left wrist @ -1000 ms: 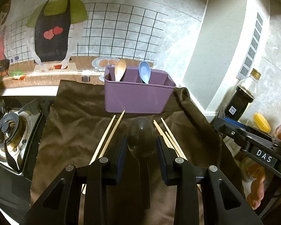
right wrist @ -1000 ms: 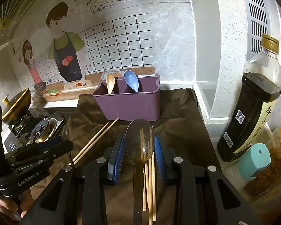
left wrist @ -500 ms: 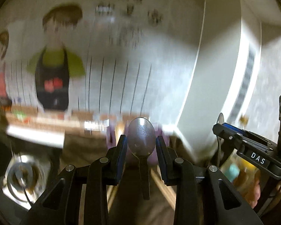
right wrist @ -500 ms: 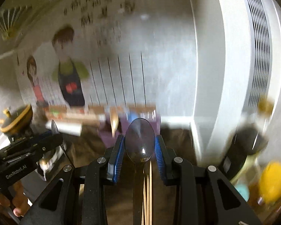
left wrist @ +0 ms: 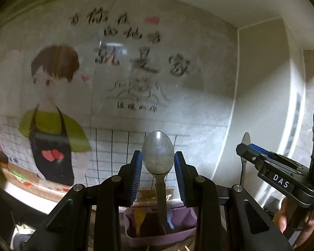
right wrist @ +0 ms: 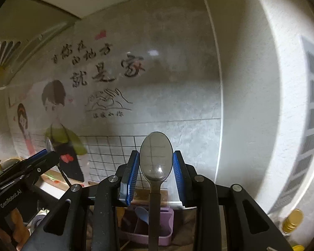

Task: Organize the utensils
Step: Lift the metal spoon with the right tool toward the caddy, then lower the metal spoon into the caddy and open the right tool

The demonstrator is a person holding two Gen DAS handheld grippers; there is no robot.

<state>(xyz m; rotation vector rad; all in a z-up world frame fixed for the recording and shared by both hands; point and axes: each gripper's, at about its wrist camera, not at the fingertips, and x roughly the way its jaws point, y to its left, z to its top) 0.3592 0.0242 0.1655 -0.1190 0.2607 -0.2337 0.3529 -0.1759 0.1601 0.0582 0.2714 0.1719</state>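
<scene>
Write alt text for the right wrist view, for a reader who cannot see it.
The right gripper holds a metal spoon upright, bowl between its blue-padded fingers, in front of a grey wall with a cartoon mural. Below sits a purple utensil caddy with a blue spoon; the left gripper shows at left.

A pale grey marbled wall (right wrist: pixel 178 83) fills most of both views, carrying a cartoon sticker of a brown-haired boy in a green shirt and black apron with two red hearts (left wrist: pixel 52 125). Beside him at the left edge is a cartoon girl in pink (right wrist: pixel 24 129). Black brush-style Chinese lettering (left wrist: pixel 140 62) runs above a line drawing of clasped hands (right wrist: pixel 106 102), with a black grid of drawn tiles (right wrist: pixel 115 148) lower down. On the right stands a white speckled column with a slotted vent (right wrist: pixel 312 125); a gold bottle cap (right wrist: pixel 292 219) pokes up low right.
</scene>
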